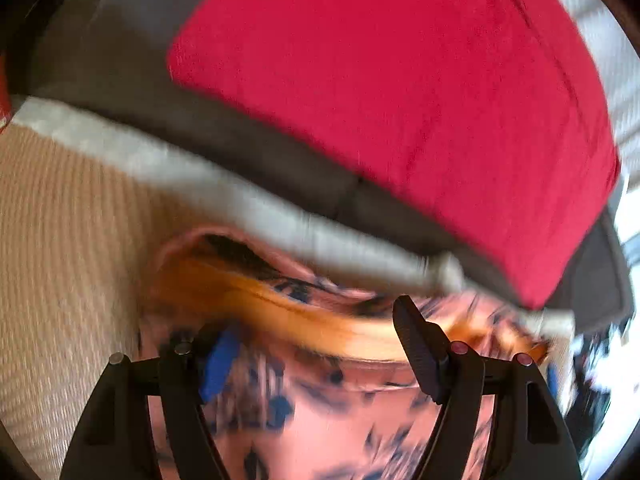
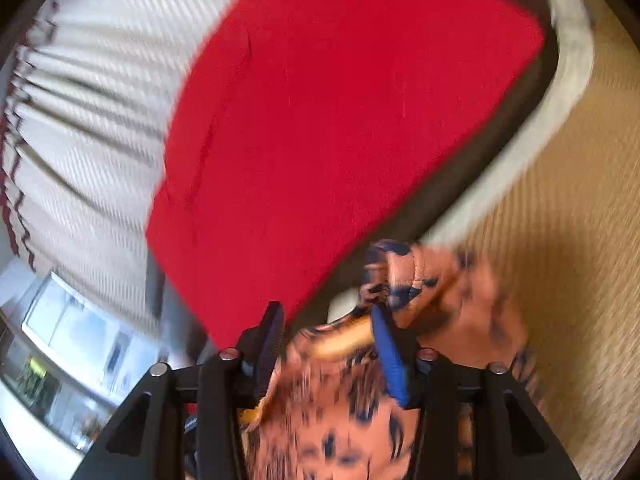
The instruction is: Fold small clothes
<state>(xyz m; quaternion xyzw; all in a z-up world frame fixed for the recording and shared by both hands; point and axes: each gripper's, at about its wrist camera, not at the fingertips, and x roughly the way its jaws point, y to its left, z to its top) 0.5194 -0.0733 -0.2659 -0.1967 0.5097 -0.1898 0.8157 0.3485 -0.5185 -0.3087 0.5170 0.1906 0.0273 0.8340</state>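
Here, in the left wrist view, the left gripper (image 1: 316, 360) stands with jaws apart over a blurred pink patterned garment (image 1: 320, 412), its orange band (image 1: 280, 312) running left to right, lower edge cut off. In the right wrist view the right gripper (image 2: 332, 356) has jaws parted around that garment (image 2: 340, 432); grip unclear.

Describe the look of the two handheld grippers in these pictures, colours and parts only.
Both are built alike. The left gripper has matte black plastic arms that fan out in a V, round silver and reddish bolt heads at the joints, one black ribbed finger and one blue-faced pad. The right gripper shows the same black frame, bolt heads, a ribbed black finger and a blue pad. No cables, hands or sleeves are visible.
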